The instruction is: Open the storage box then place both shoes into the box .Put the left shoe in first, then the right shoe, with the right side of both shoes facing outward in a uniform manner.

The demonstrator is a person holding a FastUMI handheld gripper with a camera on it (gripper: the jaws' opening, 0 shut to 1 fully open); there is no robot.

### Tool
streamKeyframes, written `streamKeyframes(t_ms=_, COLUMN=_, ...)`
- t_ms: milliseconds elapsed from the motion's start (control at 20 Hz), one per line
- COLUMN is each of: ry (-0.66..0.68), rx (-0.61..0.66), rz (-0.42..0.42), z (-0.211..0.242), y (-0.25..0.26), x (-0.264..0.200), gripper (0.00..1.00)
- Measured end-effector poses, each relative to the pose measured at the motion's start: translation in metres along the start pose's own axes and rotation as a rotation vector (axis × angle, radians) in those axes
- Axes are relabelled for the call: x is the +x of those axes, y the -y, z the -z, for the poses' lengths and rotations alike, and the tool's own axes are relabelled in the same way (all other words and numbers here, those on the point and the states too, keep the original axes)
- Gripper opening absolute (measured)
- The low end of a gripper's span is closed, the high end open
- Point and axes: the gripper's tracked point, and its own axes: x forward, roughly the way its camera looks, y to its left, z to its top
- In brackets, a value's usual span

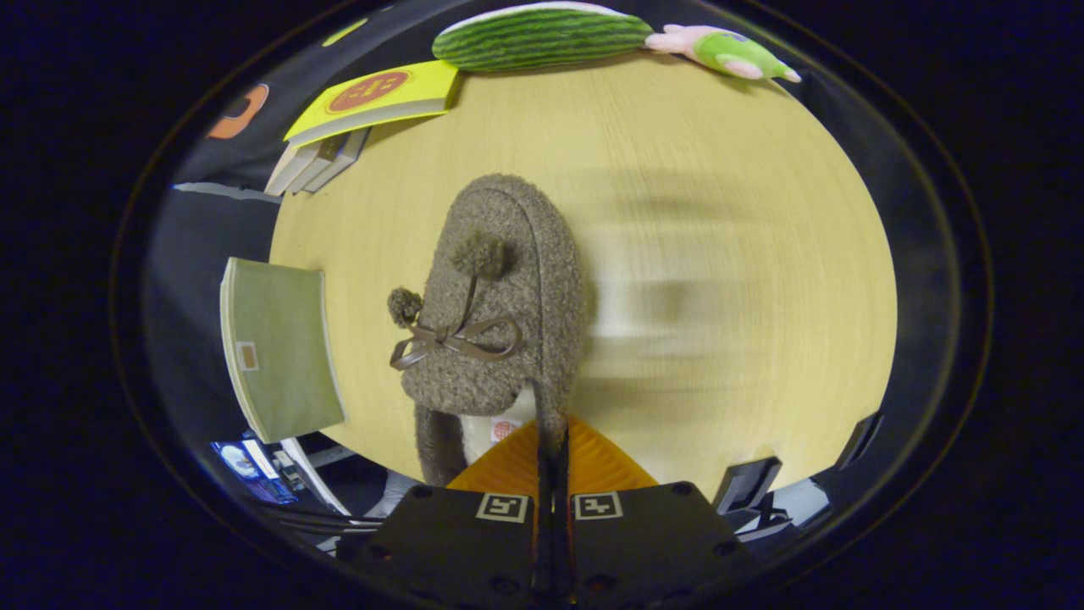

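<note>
- While the claw (552, 445) is clenched on the heel rim of a fuzzy grey-brown slipper with pom-poms and a bow (495, 313), that shoe hangs over the round pale wooden table (720, 212), toe toward twelve o'clock.
- Judging by this, one shoe is mid-carry; which shoe it is, I cannot tell.
- No storage box is visible, so its contents stay unknown.
- Books (339, 135) lie at eleven o'clock.
</note>
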Motion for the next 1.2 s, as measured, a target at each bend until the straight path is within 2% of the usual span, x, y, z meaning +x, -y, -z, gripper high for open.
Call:
streamKeyframes(t_ms=300, ry=0.016, rx=0.021, rz=-0.1, z=0.033, y=-0.121, x=-0.054, gripper=0.06)
streamKeyframes(t_ms=600, ry=0.075, rx=-0.03, rz=-0.155, z=0.044, y=-0.259, x=-0.096, gripper=0.06)
streamKeyframes(t_ms=900, ry=0.019, rx=-0.087, rz=-0.159, z=0.062, y=-0.365, x=-0.077, gripper=0.06)
streamKeyframes(t_ms=1200, ry=-0.025, rx=-0.057, rz=-0.083, z=0.056, y=-0.403, x=-0.03, gripper=0.06)
